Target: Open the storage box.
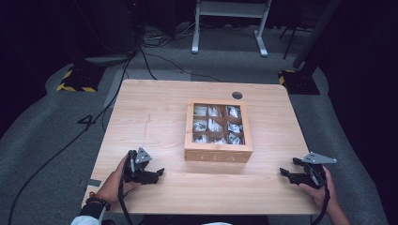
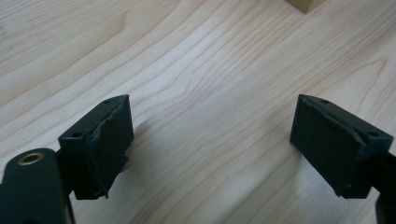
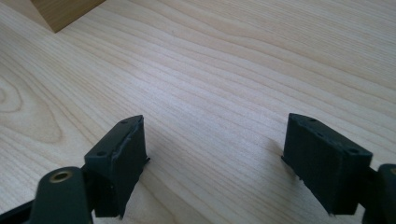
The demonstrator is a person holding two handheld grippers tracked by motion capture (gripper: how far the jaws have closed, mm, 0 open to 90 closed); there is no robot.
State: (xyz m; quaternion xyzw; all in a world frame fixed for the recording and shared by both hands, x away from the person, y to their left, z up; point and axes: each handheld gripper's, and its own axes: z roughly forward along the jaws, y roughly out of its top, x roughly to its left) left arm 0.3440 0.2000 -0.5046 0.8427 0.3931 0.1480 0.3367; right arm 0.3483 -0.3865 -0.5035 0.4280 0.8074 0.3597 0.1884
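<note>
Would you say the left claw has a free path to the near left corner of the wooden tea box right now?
Probably yes. The left claw is open and empty, pointing toward the tea box, with bare table between them. The box's corner shows ahead in the left gripper view, nothing in the way.

The table (image 1: 155,117) is pale wood with a smooth, matt grain, and the tea box (image 1: 218,153) at its centre is a warmer, smooth-finished wood holding crinkled, shiny sachets (image 1: 215,125). At seven and four o'clock, the left tool (image 1: 151,174) and right tool (image 1: 287,174) look like matt black plastic, their pads (image 2: 112,144) rough-edged, each topped by a dull grey metal plate (image 1: 142,155).
</note>
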